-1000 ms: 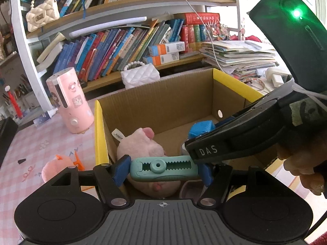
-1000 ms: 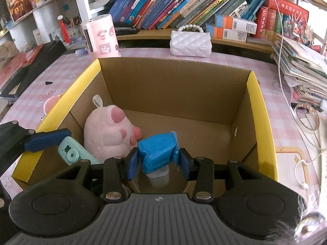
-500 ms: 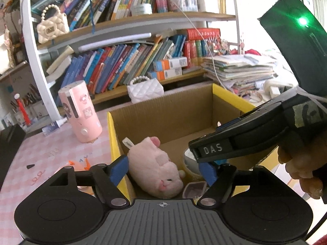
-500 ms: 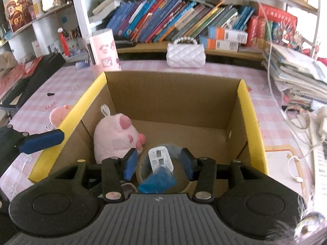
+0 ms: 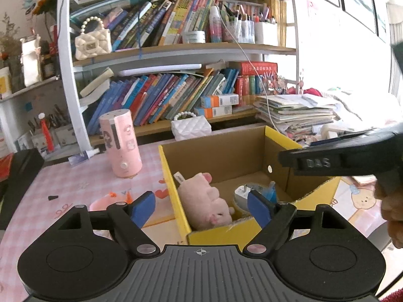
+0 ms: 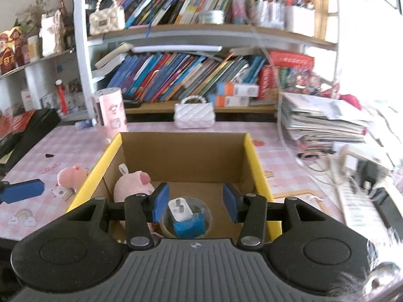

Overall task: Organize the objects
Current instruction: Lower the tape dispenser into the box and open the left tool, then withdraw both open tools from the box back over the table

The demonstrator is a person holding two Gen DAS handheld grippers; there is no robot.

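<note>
both grippers hung over the cardboard box; left gripper jaws had just been opening, empty; right gripper jaws apart, empty.

Background clutter on my feed, lol

I've got a packed bookshelf across the top, a white quilted purse mid-frame, a pink cylinder on the left, and a paper stack on the right.
</note>
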